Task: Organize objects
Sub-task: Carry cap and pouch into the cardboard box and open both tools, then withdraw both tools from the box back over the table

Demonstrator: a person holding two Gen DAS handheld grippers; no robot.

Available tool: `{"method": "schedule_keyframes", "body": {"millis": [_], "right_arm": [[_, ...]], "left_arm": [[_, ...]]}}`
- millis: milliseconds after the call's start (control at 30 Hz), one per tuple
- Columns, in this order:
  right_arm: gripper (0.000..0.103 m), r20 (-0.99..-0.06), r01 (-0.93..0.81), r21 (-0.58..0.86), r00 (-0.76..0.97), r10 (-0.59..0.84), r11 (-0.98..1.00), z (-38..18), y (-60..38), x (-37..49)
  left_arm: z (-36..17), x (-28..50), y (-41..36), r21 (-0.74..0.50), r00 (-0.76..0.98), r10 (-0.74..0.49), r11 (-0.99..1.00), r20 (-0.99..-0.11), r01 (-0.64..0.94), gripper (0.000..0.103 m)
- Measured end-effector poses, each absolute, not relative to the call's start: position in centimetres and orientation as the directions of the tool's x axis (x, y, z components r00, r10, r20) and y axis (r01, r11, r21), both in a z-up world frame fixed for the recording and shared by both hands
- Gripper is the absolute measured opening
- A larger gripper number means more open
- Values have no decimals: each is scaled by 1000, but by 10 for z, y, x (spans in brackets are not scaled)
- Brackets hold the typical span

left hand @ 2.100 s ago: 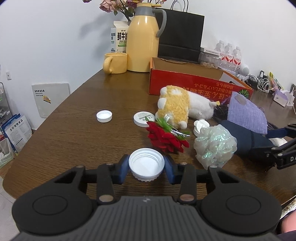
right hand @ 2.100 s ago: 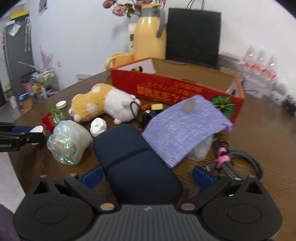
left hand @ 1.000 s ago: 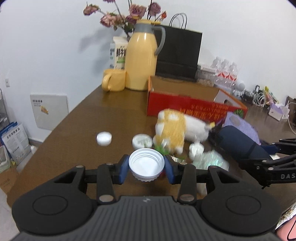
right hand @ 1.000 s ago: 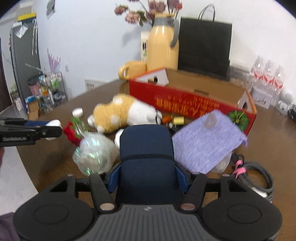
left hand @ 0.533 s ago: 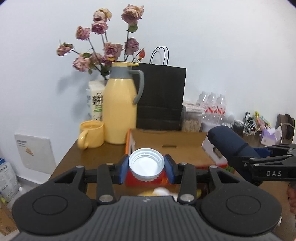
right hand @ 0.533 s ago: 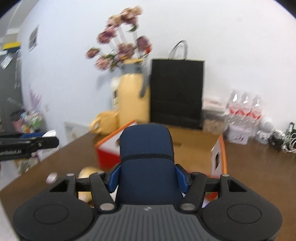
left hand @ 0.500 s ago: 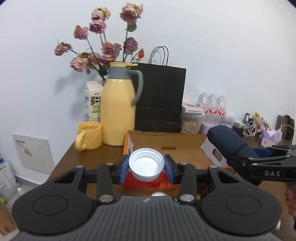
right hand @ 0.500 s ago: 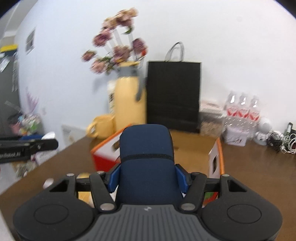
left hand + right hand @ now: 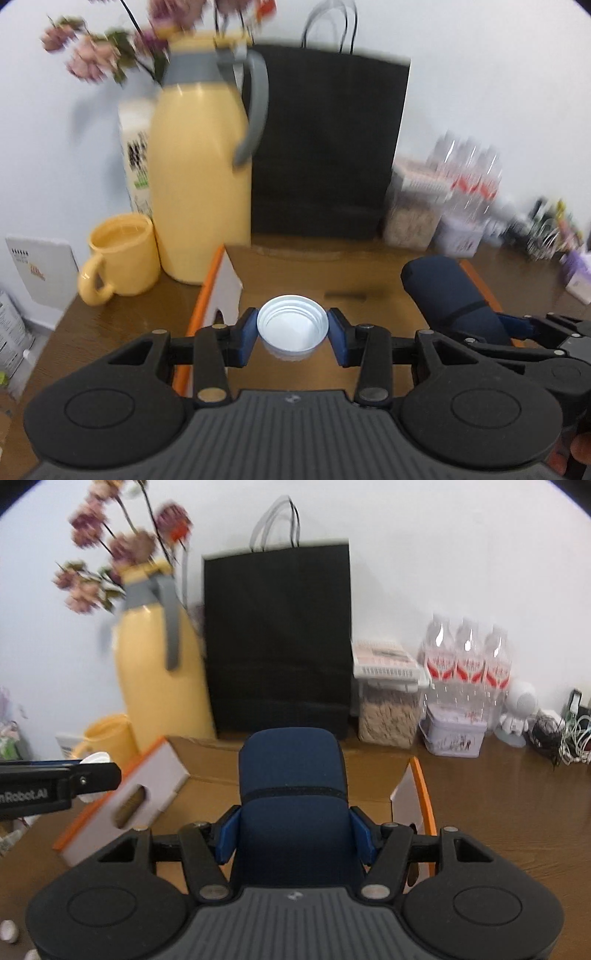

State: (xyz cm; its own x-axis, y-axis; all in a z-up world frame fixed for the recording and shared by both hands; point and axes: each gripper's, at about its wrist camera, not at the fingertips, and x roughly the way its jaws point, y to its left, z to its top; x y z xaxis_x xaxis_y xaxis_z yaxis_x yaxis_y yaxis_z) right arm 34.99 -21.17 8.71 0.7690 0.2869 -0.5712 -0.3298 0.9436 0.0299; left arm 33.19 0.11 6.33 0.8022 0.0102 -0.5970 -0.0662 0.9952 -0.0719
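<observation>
White cap (image 9: 292,325) was pinched open side up between left tool (image 9: 292,334) pads, held over the open cardboard box (image 9: 369,295). Navy case (image 9: 291,797) was clamped in right tool (image 9: 293,836), jaws about half spread, also above the box. Box sat on the desk (image 9: 517,794); yellow jug (image 9: 201,184), yellow mug (image 9: 122,258), black bag (image 9: 277,638) behind it. Background blurred.

We see the left gripper (image 9: 292,334) clamped on a white cap (image 9: 292,328), angled downward. The right gripper (image 9: 293,830) grips a navy case (image 9: 293,794), alongside the left, also angled downward.
</observation>
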Motion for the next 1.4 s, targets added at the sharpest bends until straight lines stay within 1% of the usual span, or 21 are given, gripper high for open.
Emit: {"method": "schedule_keyframes", "body": {"millis": [100, 233, 400, 467, 533, 567, 600, 633, 667, 700, 733, 800, 833, 867, 900, 1033, 1200, 1400], "right_arm": [[60, -622, -320, 23, 737, 264, 947, 65, -207, 366], [60, -660, -318, 4, 712, 242, 948, 46, -200, 374], [61, -671, -331, -13, 702, 237, 944, 39, -193, 373], [63, -675, -336, -26, 701, 231, 942, 38, -191, 372], [64, -672, -336, -28, 704, 231, 942, 38, -191, 370], [66, -666, -334, -27, 709, 232, 942, 40, -192, 368], [70, -659, -330, -30, 716, 230, 944, 42, -193, 368], [79, -651, -322, -32, 725, 225, 946, 44, -194, 366], [85, -642, -317, -33, 733, 223, 948, 46, -195, 364], [85, -636, -314, -32, 739, 223, 949, 49, -196, 363], [85, -631, -313, -30, 742, 225, 949, 51, -198, 360], [89, -622, -307, -26, 750, 225, 951, 56, -202, 356], [92, -615, -303, -23, 756, 226, 953, 58, -204, 353], [101, -608, -301, -21, 761, 227, 953, 60, -206, 351], [103, -603, -299, -22, 765, 226, 954, 63, -208, 349], [103, -578, -299, -33, 784, 226, 954, 75, -211, 333], [103, -540, -318, -45, 805, 245, 947, 94, -217, 305], [103, -477, -350, -77, 835, 274, 934, 117, -235, 255]], "left_arm": [[41, 354, -5, -17, 757, 52, 996, -651, -83, 41], [21, 367, -9, 14, 730, 70, 997, -679, -82, 41], [8, 369, -13, 54, 709, 83, 997, -701, -64, 41], [7, 371, -14, 53, 707, 80, 997, -703, -60, 42], [8, 369, -14, 58, 707, 85, 996, -702, -62, 45], [8, 368, -14, 62, 708, 89, 996, -701, -65, 50], [8, 366, -13, 66, 711, 98, 995, -697, -73, 59], [8, 365, -13, 69, 713, 105, 994, -693, -80, 64], [9, 363, -12, 70, 717, 111, 994, -688, -87, 72], [10, 361, -12, 71, 723, 117, 993, -681, -94, 79], [12, 359, -11, 72, 727, 125, 992, -675, -104, 83], [16, 354, -9, 78, 738, 146, 989, -659, -126, 99], [18, 352, -7, 81, 746, 160, 987, -647, -141, 103], [21, 349, -5, 75, 756, 162, 986, -634, -148, 103], [24, 345, -3, 58, 764, 149, 988, -628, -145, 103], [39, 329, 2, 13, 783, 126, 989, -609, -149, 103], [55, 300, 1, 29, 814, 134, 989, -566, -143, 103], [73, 249, 4, 44, 860, 116, 993, -496, -109, 103]]}}
